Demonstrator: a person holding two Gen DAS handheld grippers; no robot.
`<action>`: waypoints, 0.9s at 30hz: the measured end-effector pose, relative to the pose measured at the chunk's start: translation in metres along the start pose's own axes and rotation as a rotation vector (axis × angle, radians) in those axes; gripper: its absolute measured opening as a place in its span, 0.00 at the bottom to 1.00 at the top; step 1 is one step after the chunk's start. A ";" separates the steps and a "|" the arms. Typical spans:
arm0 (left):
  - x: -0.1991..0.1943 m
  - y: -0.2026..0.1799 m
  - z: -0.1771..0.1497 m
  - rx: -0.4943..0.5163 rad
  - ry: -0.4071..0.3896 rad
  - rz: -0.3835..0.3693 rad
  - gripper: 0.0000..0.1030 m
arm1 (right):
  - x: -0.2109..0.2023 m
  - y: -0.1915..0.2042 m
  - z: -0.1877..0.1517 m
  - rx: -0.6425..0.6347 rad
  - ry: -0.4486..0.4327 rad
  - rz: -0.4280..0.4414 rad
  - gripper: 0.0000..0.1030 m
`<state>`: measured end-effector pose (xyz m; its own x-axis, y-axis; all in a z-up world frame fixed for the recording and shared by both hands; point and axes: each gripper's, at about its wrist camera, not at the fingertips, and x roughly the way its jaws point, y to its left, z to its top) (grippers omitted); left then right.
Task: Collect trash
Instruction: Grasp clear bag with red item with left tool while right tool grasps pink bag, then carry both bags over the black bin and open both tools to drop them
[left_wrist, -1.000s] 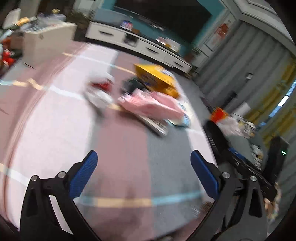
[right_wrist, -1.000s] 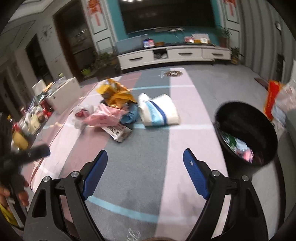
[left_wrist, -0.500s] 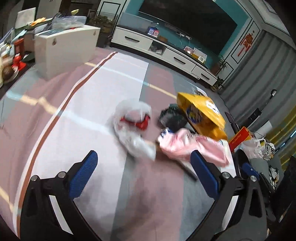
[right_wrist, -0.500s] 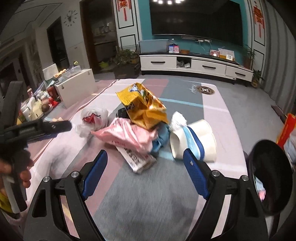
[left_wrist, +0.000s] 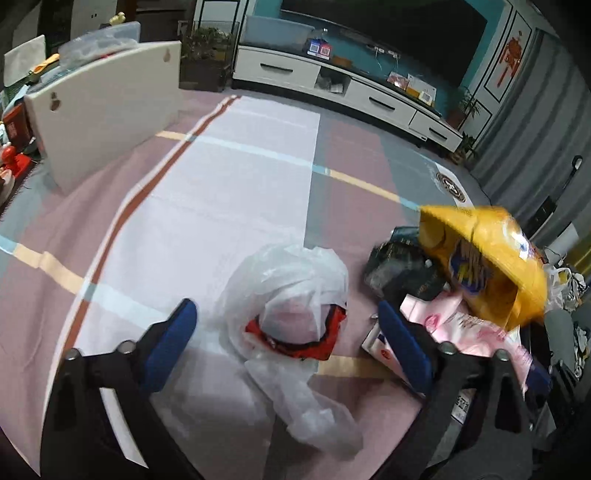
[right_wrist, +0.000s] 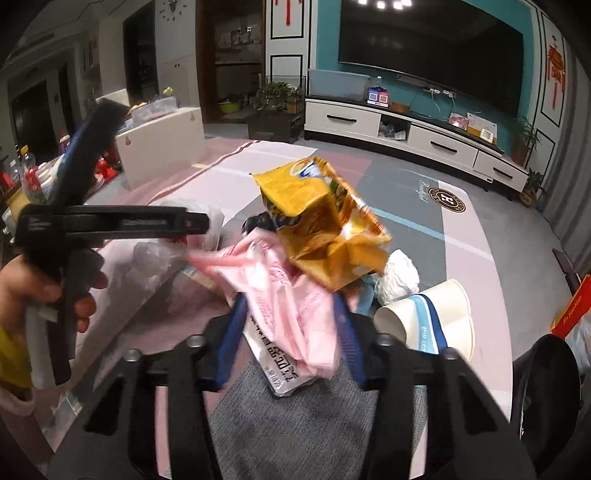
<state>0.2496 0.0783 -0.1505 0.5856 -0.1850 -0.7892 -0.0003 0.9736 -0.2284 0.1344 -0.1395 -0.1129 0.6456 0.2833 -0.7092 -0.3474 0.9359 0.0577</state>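
Observation:
A clear plastic bag (left_wrist: 295, 295) with a red wrapper inside lies on the carpet between the blue pads of my left gripper (left_wrist: 286, 306). Its jaws are closing but stand apart from the bag. My right gripper (right_wrist: 290, 299) points down into the pile, and its jaws are closing with a pink plastic bag (right_wrist: 291, 295) filling the gap between the pads. A yellow snack bag (right_wrist: 325, 221) rests on top of the pile behind it. A printed wrapper (right_wrist: 280, 369) lies under the pink bag. The pink bag (left_wrist: 472, 328) and the yellow snack bag (left_wrist: 491, 266) also show in the left view.
Stacked paper cups (right_wrist: 424, 325) and a white tissue (right_wrist: 399, 277) lie right of the pile. A black bin (right_wrist: 546, 376) stands at the right edge. A person's hand (right_wrist: 22, 291) holds the left gripper. A white low table (left_wrist: 103, 110) stands left, with a TV cabinet (left_wrist: 332, 81) behind.
Both grippers came down and closer to the trash pile. The right jaws narrowed around the pink bag. The clear bag now lies between the left jaws, which narrowed slightly.

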 end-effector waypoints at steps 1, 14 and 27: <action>0.003 0.000 -0.001 0.000 0.008 0.004 0.64 | -0.001 0.001 -0.001 -0.001 0.000 0.002 0.26; -0.046 -0.003 -0.031 0.052 -0.056 -0.038 0.21 | -0.050 -0.001 -0.022 0.079 -0.050 0.078 0.11; -0.127 -0.051 -0.084 0.179 -0.067 -0.070 0.21 | -0.124 -0.019 -0.049 0.215 -0.149 0.113 0.10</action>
<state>0.1072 0.0407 -0.0866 0.6319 -0.2498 -0.7337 0.1829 0.9680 -0.1720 0.0277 -0.2028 -0.0610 0.7093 0.4013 -0.5795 -0.2812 0.9150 0.2894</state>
